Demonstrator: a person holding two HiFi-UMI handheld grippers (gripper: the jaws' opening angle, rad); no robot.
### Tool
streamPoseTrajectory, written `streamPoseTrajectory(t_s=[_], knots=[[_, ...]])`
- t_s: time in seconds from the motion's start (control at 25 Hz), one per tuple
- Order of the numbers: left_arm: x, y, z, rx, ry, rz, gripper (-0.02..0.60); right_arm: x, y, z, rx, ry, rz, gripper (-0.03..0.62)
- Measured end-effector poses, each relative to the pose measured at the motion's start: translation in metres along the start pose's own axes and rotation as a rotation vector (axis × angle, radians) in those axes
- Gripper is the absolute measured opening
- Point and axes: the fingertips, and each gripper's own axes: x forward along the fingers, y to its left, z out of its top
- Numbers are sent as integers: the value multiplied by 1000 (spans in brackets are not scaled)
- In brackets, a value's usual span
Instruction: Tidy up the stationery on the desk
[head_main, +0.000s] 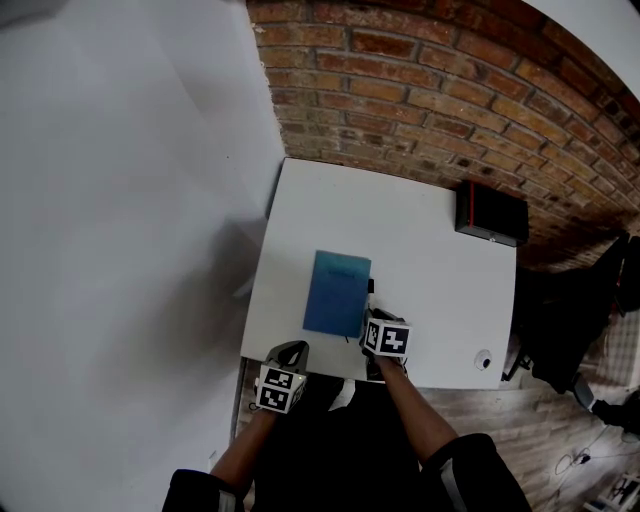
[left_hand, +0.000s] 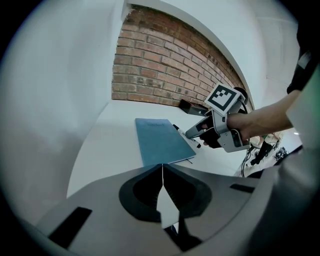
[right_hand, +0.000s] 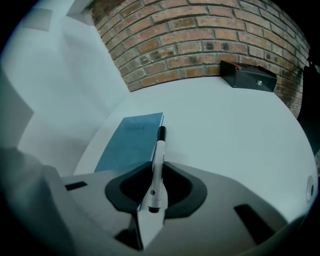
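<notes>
Your right hand-held gripper (right_hand: 155, 170) clamps the marker pen (right_hand: 159, 145), probably light, stiff and slick, best held mid-barrel; your left hand-held gripper (left_hand: 162, 167) is closed, empty.

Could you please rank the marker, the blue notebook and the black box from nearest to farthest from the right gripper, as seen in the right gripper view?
1. The marker: held in the right gripper itself.
2. The blue notebook: flat on the desk, just ahead and left of the marker.
3. The black box: far right, at the desk's back edge.
</notes>
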Motion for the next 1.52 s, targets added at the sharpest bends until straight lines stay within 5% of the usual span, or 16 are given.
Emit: streamPoseTrajectory(t_s=[1.52], knots=[[7,-5,-13,-16,40,-8,15,10,19,-4,-2,-2,129,110]])
